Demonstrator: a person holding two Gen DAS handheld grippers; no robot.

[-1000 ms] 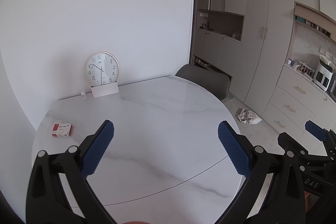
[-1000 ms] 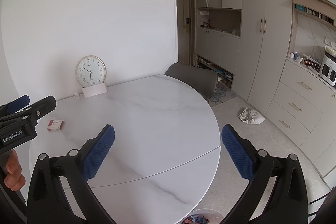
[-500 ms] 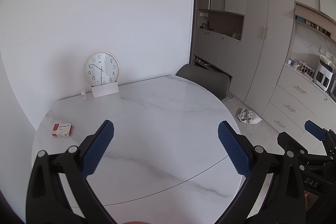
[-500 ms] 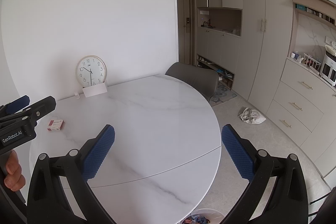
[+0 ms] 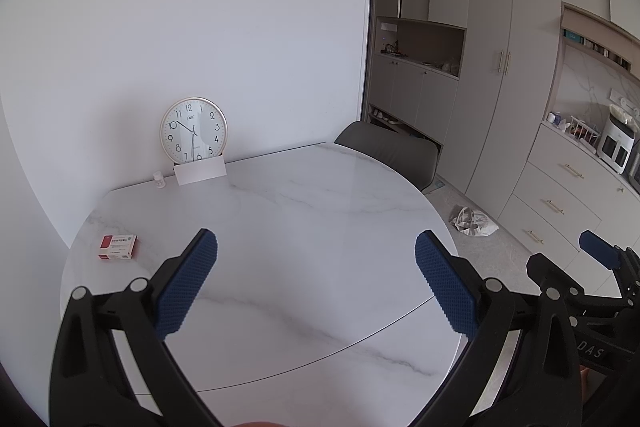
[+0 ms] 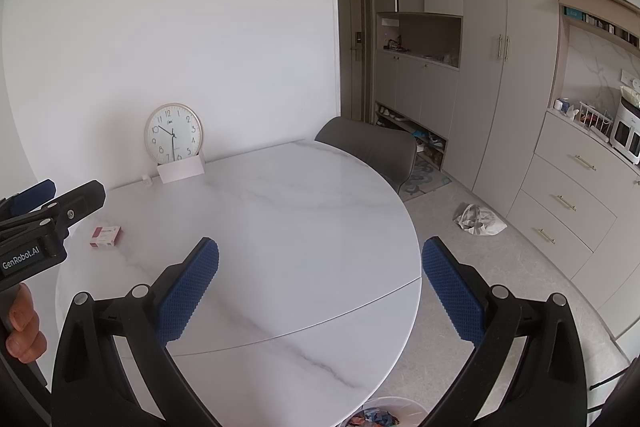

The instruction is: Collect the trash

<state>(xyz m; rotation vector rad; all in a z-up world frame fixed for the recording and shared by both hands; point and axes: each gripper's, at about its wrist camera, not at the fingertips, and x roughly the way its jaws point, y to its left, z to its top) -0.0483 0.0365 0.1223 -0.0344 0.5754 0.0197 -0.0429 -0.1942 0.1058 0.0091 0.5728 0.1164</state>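
On my left gripper (image 5: 316, 283) the jaws stand wide apart with nothing between them, and my right gripper (image 6: 320, 291) is spread just as wide and just as empty; both carry blue, stippled pads (image 5: 188, 287) on black plastic arms. The right wrist view catches the side of the left gripper, where I read "GenRobot.AI" on its body, with a hand (image 6: 24, 331) wrapped round the handle; the left wrist view shows the right gripper's body at its edge, lettered "DAS". Both hover over a round white surface (image 5: 304, 227) of grey-veined marble, glossy, with a thin seam across its near part. Toward its left edge lies a small flat box (image 5: 118, 247), red and white, its print too small for me to read. A round clock (image 5: 194, 130) with a pale gold rim leans on the wall at the far side, a white card (image 5: 200, 171) propped against its foot and a tiny clear bottle (image 5: 159, 181) just beside that. A grey chair (image 5: 392, 151) is tucked in at the far right. On the tiled floor near the cabinets (image 6: 480, 67) sits a crumpled bag (image 6: 478, 221). Only the right wrist view shows a white bin (image 6: 384, 413) below the surface's near edge, holding colourful scraps.
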